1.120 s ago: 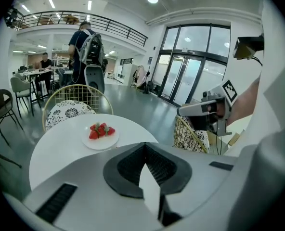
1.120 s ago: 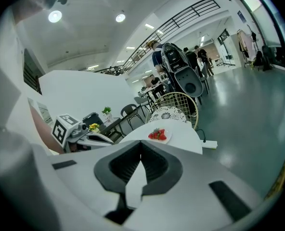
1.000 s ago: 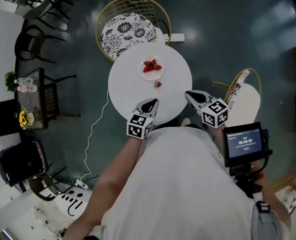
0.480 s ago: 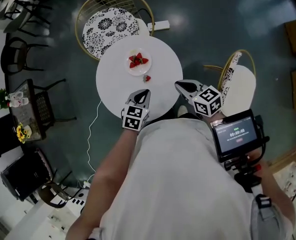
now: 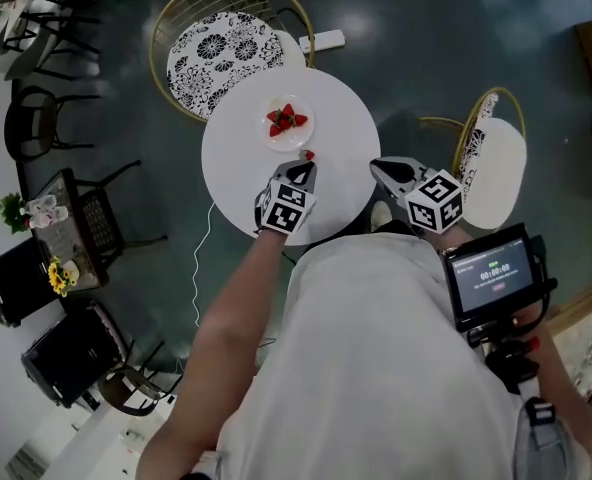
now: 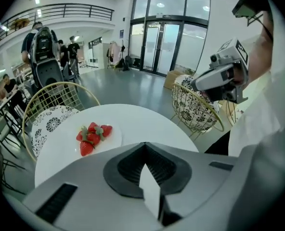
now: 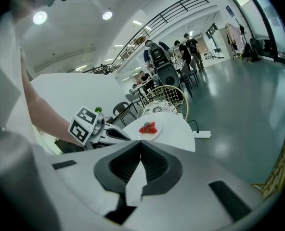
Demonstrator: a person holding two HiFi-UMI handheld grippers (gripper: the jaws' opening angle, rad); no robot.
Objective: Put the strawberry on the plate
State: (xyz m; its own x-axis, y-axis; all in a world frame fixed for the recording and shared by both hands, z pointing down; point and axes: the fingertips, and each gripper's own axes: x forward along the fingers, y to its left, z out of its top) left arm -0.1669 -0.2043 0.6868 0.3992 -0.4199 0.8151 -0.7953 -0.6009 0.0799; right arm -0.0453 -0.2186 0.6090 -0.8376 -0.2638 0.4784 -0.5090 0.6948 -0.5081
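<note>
Loose strawberry [image 5: 308, 155] on surface [image 5: 346, 138], not yet on plate [image 5: 294, 141]. Left gripper [image 5: 302, 171] near it, jaws closed, empty. Right gripper [image 5: 379, 167] jaws closed too. Pickup pending.

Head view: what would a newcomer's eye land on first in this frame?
The round white table stands out against the dark floor, with red strawberries heaped on a small plate near its far side. One loose strawberry lies on the table just off the plate, and the left gripper, jaws shut, points at it from close by. The right gripper hangs at the table's near right edge.
</note>
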